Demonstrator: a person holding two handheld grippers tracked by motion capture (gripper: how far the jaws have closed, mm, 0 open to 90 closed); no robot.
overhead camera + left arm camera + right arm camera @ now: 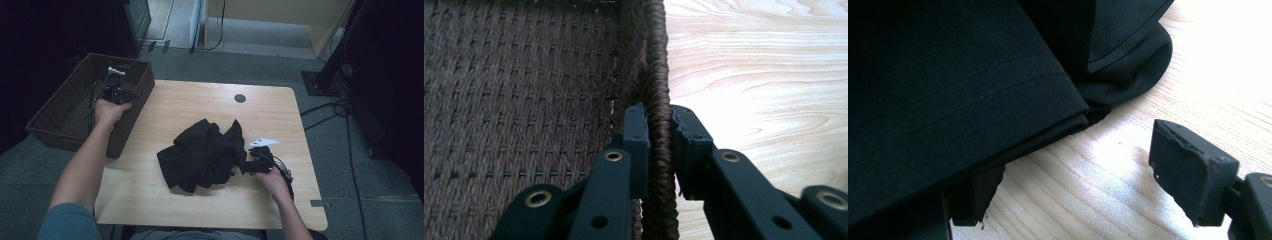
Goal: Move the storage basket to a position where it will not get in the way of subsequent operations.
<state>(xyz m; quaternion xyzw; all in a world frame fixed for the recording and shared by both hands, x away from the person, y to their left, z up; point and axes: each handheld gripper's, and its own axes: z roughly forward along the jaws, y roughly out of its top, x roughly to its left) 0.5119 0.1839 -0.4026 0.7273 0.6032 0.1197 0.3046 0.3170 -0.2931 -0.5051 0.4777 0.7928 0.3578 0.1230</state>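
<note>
Left gripper point(116, 86): positioned at the near right wall of the wicker basket point(60, 107), held by the person's left hand point(109, 110). In the left gripper view, the left gripper point(659, 135) straddles the braided basket rim point(657, 75), one jaw inside the basket, one jaw outside over the table. The jaws are nearly closed and their pads press on the rim from both sides.

Right gripper point(250, 161): positioned at the right edge of the black garment point(202, 155), held by the person's right hand point(270, 177). In the right gripper view, the right gripper point(1073, 180) has its jaws set wide apart. The left-hand jaw lies under a folded, stitched hem of the black garment point(958, 85); the right-hand jaw stands clear over bare wood. No pad presses on the cloth; nothing is gripped.

Black garment: lies crumpled in a heap near the middle of the table point(200, 107), toward the right hand. It is well apart from the basket.

Wicker basket: dark brown, rectangular, placed at the left edge of the table, partly overlapping the tabletop corner. Its woven floor point(514, 100) is visible in the left gripper view.

Table: light wood top with a round dark grommet point(240, 98) near the far edge.
</note>
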